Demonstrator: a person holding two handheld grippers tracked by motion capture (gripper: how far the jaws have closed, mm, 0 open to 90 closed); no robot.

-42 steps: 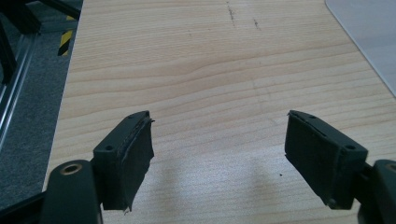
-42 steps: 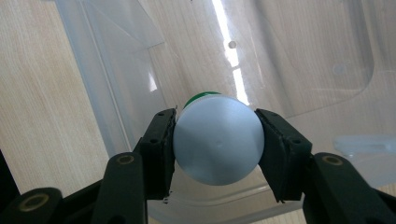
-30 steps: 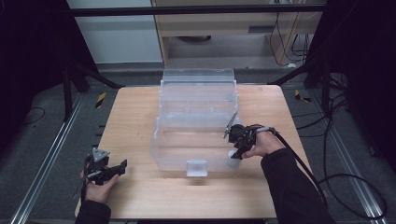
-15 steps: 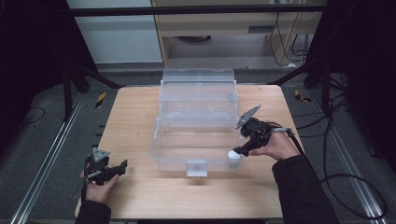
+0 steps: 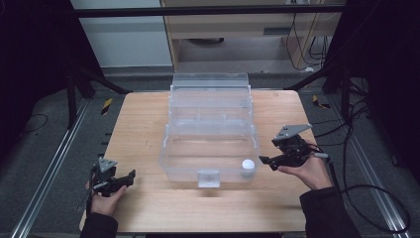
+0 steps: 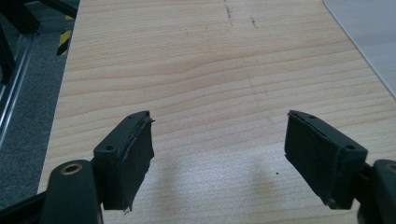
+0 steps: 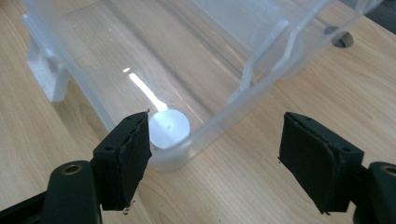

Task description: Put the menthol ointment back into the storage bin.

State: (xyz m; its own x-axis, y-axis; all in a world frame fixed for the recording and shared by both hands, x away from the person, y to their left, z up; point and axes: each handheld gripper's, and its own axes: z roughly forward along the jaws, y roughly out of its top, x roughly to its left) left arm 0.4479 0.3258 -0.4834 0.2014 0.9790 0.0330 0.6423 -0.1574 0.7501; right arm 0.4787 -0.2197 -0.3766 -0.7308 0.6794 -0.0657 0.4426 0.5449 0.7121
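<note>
A clear plastic box (image 5: 210, 130) with its lid tilted back stands mid-table. A white ball (image 5: 247, 165) lies inside it, in the front right corner. My right gripper (image 5: 263, 160) hovers just right of that corner, outside the box. Its jaws have just been opening and stand wide apart, with nothing between them. In the right gripper view, the ball (image 7: 169, 127) shows through the box wall (image 7: 224, 116) beyond the left jaw of my right gripper (image 7: 215, 154). My left gripper (image 5: 131, 175) rests open at the table's front left. It also stands wide open in its own view (image 6: 219, 149), over bare wood.
The wooden table (image 5: 143, 124) has bare room left and right of the box. A white latch (image 5: 208, 177) sticks out of the box's front wall. Cables (image 5: 366, 193) trail off the right side. Dark frame legs and grey floor surround the table.
My right gripper has pulled back to the right, away from the box corner, and its jaws have spread. The white ball stays in the box. The left gripper has not moved.
</note>
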